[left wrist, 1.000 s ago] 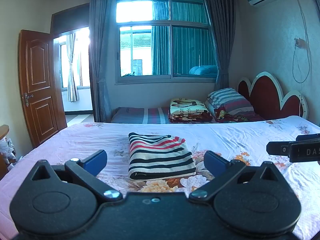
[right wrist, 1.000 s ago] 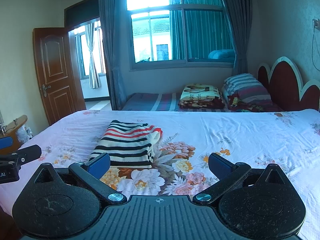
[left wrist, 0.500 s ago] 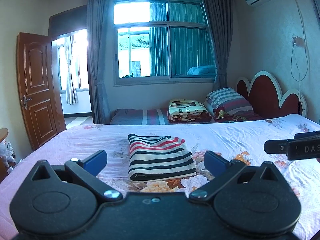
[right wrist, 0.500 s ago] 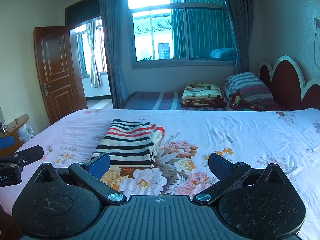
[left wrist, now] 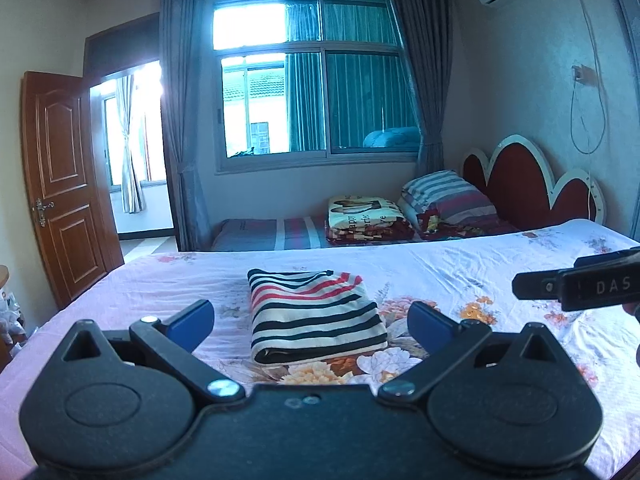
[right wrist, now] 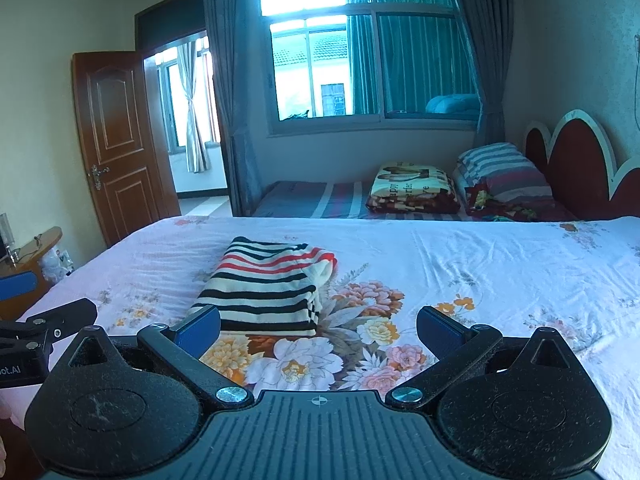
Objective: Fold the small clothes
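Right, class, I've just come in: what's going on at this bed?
A person holds two grippers above the flowered bedsheet. The left gripper and the right gripper are both open and hold nothing. The striped garment lies folded into a neat rectangle on the sheet, untouched, so the folding looks finished.

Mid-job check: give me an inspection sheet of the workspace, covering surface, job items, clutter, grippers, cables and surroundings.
Surface: bed with floral sheet, lightly wrinkled.
Job's things: black, white and red striped garment, folded into a rectangle, lying flat on the sheet.
Clutter: nothing seen on the sheet.
Grippers: left gripper open, empty; right gripper open, empty; neither touches the garment.
Cables: white cord hanging from a wall socket.
Surroundings: second bed with folded blankets, open wooden door, curtained window.
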Available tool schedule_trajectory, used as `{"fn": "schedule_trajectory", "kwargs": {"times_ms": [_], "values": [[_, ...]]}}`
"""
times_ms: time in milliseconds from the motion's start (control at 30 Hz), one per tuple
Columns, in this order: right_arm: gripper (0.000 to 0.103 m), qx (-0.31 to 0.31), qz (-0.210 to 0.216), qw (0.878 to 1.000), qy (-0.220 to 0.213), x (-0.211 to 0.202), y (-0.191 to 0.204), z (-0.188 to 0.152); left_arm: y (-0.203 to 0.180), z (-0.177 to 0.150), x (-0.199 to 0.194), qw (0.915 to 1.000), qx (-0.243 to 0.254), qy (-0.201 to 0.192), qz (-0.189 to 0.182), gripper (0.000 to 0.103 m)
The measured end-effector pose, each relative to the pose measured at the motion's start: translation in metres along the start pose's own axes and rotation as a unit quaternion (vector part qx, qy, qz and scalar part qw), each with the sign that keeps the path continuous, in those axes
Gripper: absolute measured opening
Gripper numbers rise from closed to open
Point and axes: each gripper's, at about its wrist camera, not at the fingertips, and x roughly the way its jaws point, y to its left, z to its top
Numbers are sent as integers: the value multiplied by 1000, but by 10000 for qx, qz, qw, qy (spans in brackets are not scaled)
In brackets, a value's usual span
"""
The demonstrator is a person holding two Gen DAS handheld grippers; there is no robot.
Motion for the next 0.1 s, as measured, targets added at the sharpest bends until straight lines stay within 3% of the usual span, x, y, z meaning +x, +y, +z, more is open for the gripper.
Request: {"fn": "schedule_trajectory", "kwargs": {"times_ms": [100], "values": [[103,-25,25,10000,14,1,1,0,-3,1,0,9999,71,12,81,102]]}}
